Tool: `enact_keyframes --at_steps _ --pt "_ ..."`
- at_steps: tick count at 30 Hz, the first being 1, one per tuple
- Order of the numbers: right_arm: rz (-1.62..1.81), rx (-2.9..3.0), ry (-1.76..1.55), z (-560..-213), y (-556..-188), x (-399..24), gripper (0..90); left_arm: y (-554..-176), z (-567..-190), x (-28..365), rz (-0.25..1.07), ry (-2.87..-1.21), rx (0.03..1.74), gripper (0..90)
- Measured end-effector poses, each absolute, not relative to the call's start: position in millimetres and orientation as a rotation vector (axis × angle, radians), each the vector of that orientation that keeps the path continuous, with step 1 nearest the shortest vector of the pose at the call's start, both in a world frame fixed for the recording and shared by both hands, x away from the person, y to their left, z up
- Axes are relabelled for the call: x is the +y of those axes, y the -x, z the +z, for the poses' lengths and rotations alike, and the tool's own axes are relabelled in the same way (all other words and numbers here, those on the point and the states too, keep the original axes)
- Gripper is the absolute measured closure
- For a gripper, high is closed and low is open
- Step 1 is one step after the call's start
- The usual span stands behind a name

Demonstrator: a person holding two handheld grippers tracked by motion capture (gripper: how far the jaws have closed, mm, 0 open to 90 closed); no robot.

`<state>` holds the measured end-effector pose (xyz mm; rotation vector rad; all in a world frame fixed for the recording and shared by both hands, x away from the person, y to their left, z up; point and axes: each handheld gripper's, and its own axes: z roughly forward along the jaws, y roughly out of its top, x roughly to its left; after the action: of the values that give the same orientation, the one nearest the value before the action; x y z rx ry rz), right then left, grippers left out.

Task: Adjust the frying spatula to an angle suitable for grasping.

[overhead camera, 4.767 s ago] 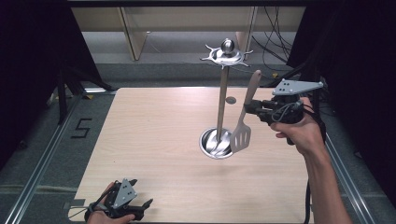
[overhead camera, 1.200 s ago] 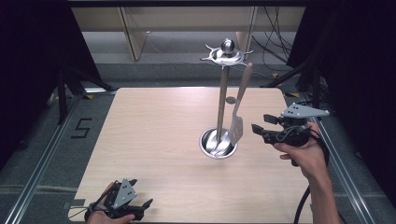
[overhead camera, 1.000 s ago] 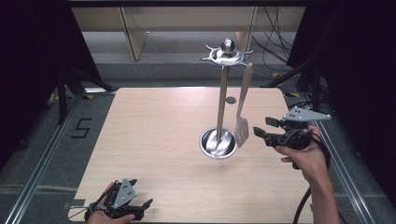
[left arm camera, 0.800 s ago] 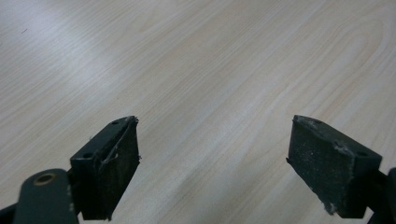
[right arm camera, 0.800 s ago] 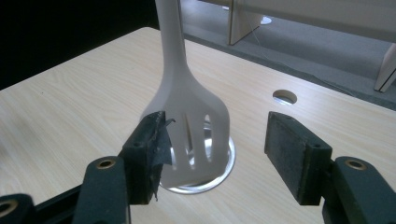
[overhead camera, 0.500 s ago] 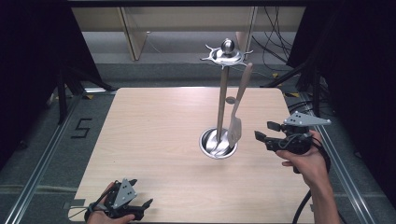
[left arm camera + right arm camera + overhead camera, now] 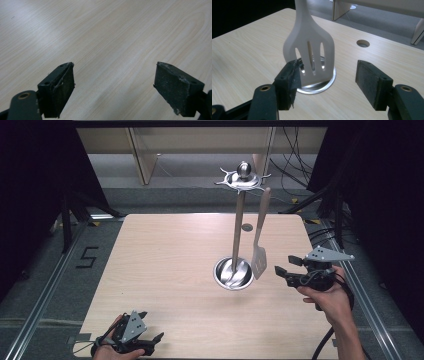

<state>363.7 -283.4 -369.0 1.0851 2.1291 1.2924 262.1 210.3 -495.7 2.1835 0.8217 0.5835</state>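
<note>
The left gripper [image 7: 131, 336] rests at the near left edge of the wooden table [image 7: 160, 270], held in the person's left hand [image 7: 107, 351]. In the left gripper view its two black jaws stand wide apart over bare wood grain, with nothing between the pads [image 7: 65, 82].

At mid-table stands the metal utensil stand [image 7: 237, 235] — a round, shiny base [image 7: 233, 273], an upright post and a star-shaped hook ring [image 7: 242, 177] topped by a ball. The slotted spatula [image 7: 260, 240] hangs from a hook on the ring's right side. Its handle runs down just beside the post, and its pale blade [image 7: 259, 261] ends above the right rim of the base. In the right gripper view the blade [image 7: 310, 57] shows three long slots and hangs in front of the base.

Just right of the blade, the right gripper [image 7: 290, 270] points left toward it, carried in the person's right hand [image 7: 330, 297]; the grey three-cornered plate [image 7: 327, 254] sits on top. Its jaws have just been opening and now stand apart. In the right gripper view the blade's lower edge overlaps the left pad [image 7: 291, 75] — whether the two touch cannot be told — while the right pad [image 7: 369, 80] is well clear of it. The gripper is released, not clamped on the spatula.

A round hole [image 7: 247, 227] lies in the tabletop behind the stand.
</note>
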Motion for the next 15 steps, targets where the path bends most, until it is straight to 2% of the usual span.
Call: enact_keyframes --at_steps 15 --pt "1.26 2.174 -1.121 -394.5 -360.8 -284.9 34.8 -261.5 -494.9 209.6 0.593 -2.209 0.803 15.9"
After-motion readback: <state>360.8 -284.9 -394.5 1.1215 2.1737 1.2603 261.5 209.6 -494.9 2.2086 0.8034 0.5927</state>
